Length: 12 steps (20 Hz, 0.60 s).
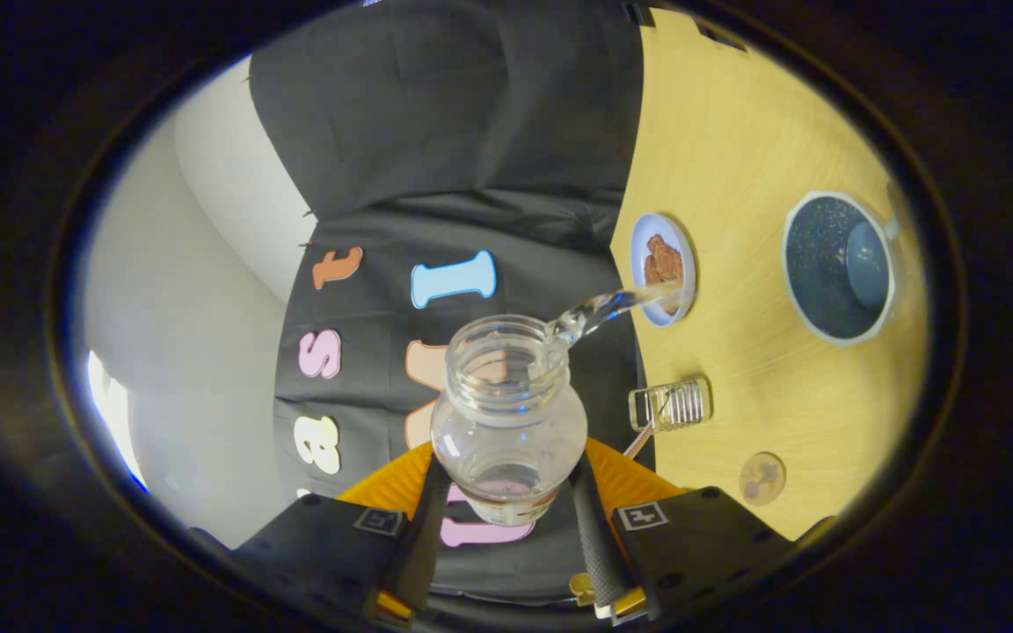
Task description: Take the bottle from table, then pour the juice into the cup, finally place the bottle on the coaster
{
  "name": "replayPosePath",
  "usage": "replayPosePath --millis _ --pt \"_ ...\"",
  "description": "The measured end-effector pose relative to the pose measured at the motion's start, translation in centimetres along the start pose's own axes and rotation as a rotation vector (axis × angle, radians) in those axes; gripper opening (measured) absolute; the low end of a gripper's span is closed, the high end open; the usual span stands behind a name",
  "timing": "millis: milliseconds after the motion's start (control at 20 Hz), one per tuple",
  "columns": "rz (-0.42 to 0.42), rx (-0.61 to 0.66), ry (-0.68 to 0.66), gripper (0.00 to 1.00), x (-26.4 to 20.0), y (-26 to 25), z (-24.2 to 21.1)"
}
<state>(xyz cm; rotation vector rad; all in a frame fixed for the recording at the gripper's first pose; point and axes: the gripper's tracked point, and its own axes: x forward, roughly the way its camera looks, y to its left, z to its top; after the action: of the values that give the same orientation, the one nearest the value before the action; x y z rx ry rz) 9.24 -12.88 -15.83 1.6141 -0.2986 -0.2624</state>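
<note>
Between its fingers, my hand-held gripper (506, 519) clamps the tilted bottle (506, 413); liquid streams toward the cup (663, 268) on the worktop (735, 132). Pouring underway; coaster (762, 477) placement remains.

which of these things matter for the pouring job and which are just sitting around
Part of the job:
- bottle, tilted and clamped between the tool's fingers, liquid streaming from its mouth
- cup, where the stream is heading
- coaster, the round disc on the table

Just lying about:
- dark speckled bowl
- ribbed clear glass piece near the table edge
</note>
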Motion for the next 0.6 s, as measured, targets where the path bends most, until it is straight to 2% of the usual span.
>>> replayPosePath --millis 600 --pt "0.008 0.041 -0.021 0.73 0.76 0.3 -0.17"
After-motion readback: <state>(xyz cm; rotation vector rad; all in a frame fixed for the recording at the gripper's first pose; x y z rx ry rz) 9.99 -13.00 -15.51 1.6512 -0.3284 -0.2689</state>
